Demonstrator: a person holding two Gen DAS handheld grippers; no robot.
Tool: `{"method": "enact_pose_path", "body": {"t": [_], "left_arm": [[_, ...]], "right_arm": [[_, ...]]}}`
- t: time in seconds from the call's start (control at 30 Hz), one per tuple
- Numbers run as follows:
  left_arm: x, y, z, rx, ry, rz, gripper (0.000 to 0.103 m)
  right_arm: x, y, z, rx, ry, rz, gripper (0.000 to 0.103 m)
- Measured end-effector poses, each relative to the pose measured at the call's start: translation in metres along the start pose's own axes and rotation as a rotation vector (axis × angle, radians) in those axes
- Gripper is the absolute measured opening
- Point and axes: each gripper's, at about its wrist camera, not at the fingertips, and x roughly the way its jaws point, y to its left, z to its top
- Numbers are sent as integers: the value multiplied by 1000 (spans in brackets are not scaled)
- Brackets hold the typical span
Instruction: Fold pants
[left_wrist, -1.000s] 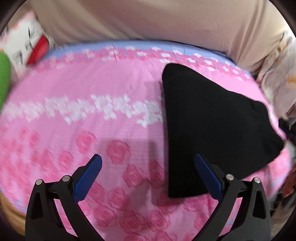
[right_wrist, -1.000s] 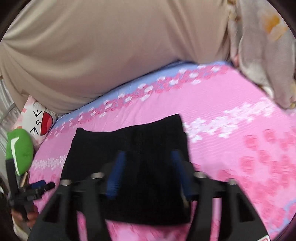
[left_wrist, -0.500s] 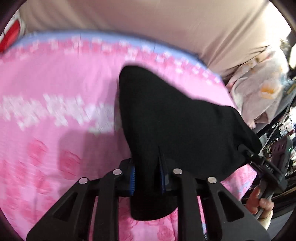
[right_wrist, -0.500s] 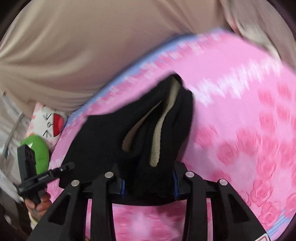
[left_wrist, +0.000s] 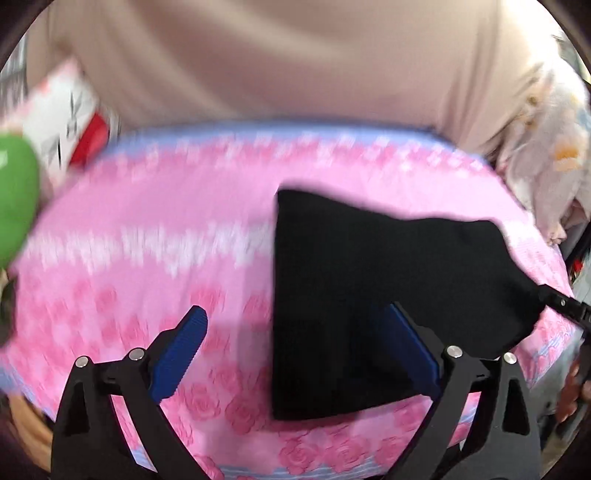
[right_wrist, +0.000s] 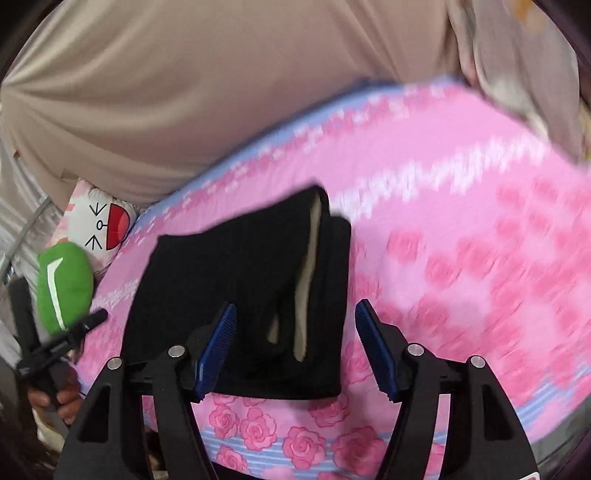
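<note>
Both sets of jaws stand wide apart, gripping nothing. The left gripper (left_wrist: 295, 354) hangs over the near left corner of the black pants (left_wrist: 369, 280), which lie folded on the pink rose-print bedsheet (left_wrist: 147, 258) close to its front edge. The right gripper (right_wrist: 295, 347) straddles their near edge, where a pale lining (right_wrist: 304, 280) shows between layers. Motion blur makes contact hard to judge; the blue pads (right_wrist: 218, 347) look clear of the cloth. A green plush (right_wrist: 64, 284) sits by the bed's left side.

Black pants (left_wrist: 369, 280) (beige-lined) on rose-patterned pink sheet (left_wrist: 155, 236).
</note>
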Motion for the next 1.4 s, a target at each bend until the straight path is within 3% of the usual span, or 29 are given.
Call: {"method": "enact_pose_path", "body": {"t": [0.07, 0.13, 0.17, 0.2, 0.23, 0.33, 0.5, 0.53, 0.57, 0.63, 0.7, 0.73, 0.77, 0.83, 0.87, 1.03, 1.1, 1.13, 1.17, 1.2, 1.23, 1.27, 1.33, 1.4], "left_arm": [[-9, -18, 5, 64, -31, -35, 97], [-10, -42, 5, 124, -26, -98, 98], [-8, -50, 3, 149, -12, -120, 98], [-4, -63, 2, 190, 7, -145, 98], [0, -74, -1, 218, 16, -152, 98], [8, -99, -7, 297, 29, -173, 98], [29, -130, -1, 314, 55, -222, 97], [34, -133, 2, 309, 55, -231, 91], [41, -135, 8, 289, 71, -258, 64], [53, -132, 17, 233, 159, -371, 44], [56, -122, 24, 161, 213, -503, 46], [53, -120, 25, 163, 212, -526, 58], [48, -119, 25, 175, 196, -522, 75], [39, -120, 22, 207, 135, -459, 90], [37, -123, 21, 224, 114, -426, 90], [39, -141, 19, 268, 120, -455, 91], [43, -150, 17, 292, 122, -440, 91], [43, -150, 18, 299, 122, -440, 91], [46, -152, 18, 303, 120, -446, 89], [49, -154, 18, 304, 122, -447, 80], [53, -155, 19, 302, 140, -442, 48], [60, -154, 24, 290, 169, -430, 26], [67, -143, 37, 237, 167, -415, 7], [67, -120, 55, 154, 160, -433, 6]], "right_arm": [[-6, 6, 4, -25, 10, 46, 64], [11, 12, 4, -60, 76, 70, 61], [24, 16, 3, -86, 113, 48, 34], [34, 15, 4, -112, 148, 11, 15], [42, 15, 6, -120, 174, 4, 15], [31, 23, 30, -104, 154, 143, 13], [30, 54, 67, -127, 141, 321, 14], [34, 61, 72, -137, 145, 334, 16], [35, 64, 72, -139, 153, 342, 18], [43, 69, 76, -142, 169, 342, 18], [46, 69, 75, -153, 169, 309, 19], [45, 65, 75, -140, 165, 295, 19], [43, 60, 74, -134, 158, 285, 19], [36, 45, 69, -131, 147, 256, 21], [35, 40, 68, -121, 149, 249, 21], [39, 30, 65, -115, 183, 237, 21], [43, 35, 66, -133, 194, 248, 7], [45, 39, 68, -145, 195, 266, 7], [46, 40, 70, -141, 192, 289, 7], [46, 42, 74, -130, 183, 309, 7], [44, 46, 80, -131, 167, 339, 7], [42, 50, 85, -135, 152, 369, 7], [37, 55, 93, -154, 129, 387, 12], [28, 53, 94, -182, 90, 330, 31]]}}
